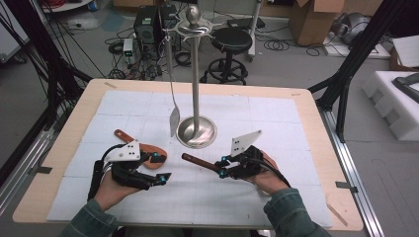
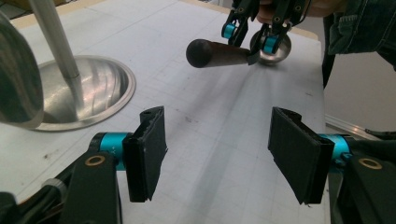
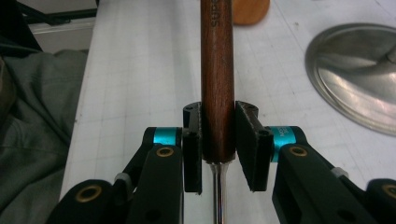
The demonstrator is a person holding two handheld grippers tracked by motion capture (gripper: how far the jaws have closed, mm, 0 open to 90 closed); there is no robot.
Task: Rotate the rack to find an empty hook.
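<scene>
In the high view, the right claw [image 1: 223,166] is gripping a utensil with a dark wooden handle [image 1: 200,162], which is pointing left over the white mat [image 1: 276,123] on the surface. The left claw [image 1: 163,168] is hovering at the near left, just beside a wooden spatula [image 1: 143,146] lying on the mat. A metal stand [image 1: 196,98] is rising at the middle, with a steel turner [image 1: 173,113] hanging from it.

In the left gripper view, the left claw [image 2: 217,154] is standing partly open with only mat between its pads. Beyond it, the right claw [image 2: 247,39] is carrying the wooden handle [image 2: 217,53] above the mat, right of the stand's round base [image 2: 100,91].

In the right gripper view, the right claw [image 3: 219,144] is clamping the handle [image 3: 217,79] near its lower end, where a metal shank [image 3: 217,191] is emerging.
</scene>
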